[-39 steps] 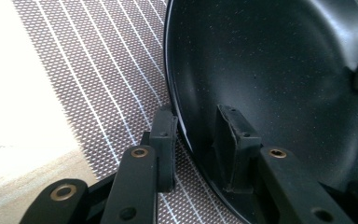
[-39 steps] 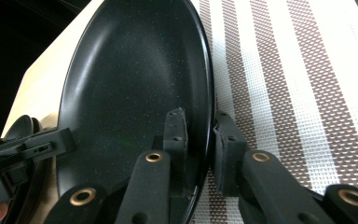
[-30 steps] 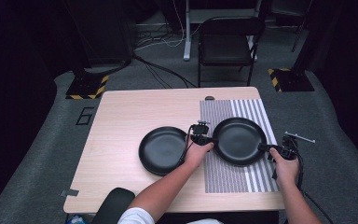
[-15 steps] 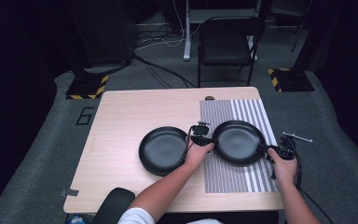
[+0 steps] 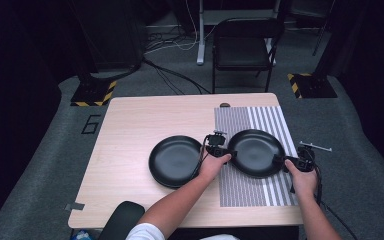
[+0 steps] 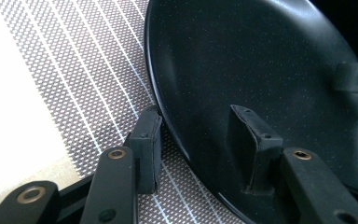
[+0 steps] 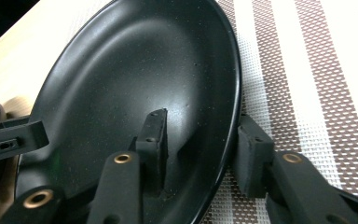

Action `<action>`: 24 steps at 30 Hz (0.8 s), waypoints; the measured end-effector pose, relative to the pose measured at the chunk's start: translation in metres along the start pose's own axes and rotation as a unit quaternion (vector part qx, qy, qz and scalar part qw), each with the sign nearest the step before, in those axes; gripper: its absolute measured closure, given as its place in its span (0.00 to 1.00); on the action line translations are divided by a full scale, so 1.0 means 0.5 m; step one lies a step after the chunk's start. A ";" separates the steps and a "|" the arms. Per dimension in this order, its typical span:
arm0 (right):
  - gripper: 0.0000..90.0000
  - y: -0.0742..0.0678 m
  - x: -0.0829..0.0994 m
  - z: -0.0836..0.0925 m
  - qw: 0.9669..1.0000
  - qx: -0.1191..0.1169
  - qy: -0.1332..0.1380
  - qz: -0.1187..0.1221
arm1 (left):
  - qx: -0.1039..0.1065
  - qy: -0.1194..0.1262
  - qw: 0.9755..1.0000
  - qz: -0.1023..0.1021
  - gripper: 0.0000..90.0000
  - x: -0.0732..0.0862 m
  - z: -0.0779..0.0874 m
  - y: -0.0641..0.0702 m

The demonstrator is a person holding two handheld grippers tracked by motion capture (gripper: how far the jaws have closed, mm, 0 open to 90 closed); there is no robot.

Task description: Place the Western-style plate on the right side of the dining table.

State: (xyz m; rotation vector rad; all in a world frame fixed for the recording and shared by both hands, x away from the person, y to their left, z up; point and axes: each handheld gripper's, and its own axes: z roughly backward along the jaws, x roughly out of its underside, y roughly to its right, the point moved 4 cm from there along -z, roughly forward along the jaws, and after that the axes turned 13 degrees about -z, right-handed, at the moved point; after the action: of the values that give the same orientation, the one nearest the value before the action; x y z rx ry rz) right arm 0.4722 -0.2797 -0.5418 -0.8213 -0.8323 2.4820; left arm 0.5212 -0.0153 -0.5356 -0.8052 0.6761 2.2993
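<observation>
While both hands rest at the table, we note the following.

Work surface: pale wooden table (image 5: 145,125), with a brown-and-white striped woven placemat (image 5: 260,120) on its right half.

Main item: round black shallow plate (image 5: 256,152), lying flat on the placemat. We see it close up in the left gripper view (image 6: 261,60) and in the right gripper view (image 7: 135,79).

Second item: another round black plate (image 5: 174,161), on the bare wood just left of the placemat, near the first plate; whether the two rims touch we cannot tell.

Left gripper (image 5: 218,149): at the left rim of the plate on the placemat. In its own view (image 6: 200,144), one jaw sits outside the rim over the mat and the other inside the bowl of the plate. A clear gap stands between each pad and the rim. The jaws have just been opening, with the rim between them but not pressed.

Right gripper (image 5: 300,161): at the right rim of the same plate. In its own view (image 7: 200,149), one jaw is inside the plate and one outside on the mat side. The jaws have just been opening; the rim stands between the pads, and we see no clamping.

Surroundings: black folding chair (image 5: 245,47) beyond the far table edge, on grey carpet (image 5: 40,165).
</observation>
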 end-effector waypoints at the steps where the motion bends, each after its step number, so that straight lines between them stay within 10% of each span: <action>1: 0.65 -0.001 0.001 0.000 1.000 0.000 -0.002 0.001 | 0.001 0.000 1.000 0.000 0.62 0.000 0.000 0.000; 24: 0.61 -0.001 0.000 0.022 0.999 0.014 0.010 0.042 | 0.014 0.018 1.000 0.001 0.52 -0.006 0.011 -0.005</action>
State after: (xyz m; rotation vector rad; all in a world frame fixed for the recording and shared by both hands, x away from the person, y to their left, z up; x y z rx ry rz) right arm 0.4651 -0.2840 -0.5343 -0.8873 -0.7707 2.5466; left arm 0.5229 -0.0114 -0.5305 -0.8354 0.7238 2.2761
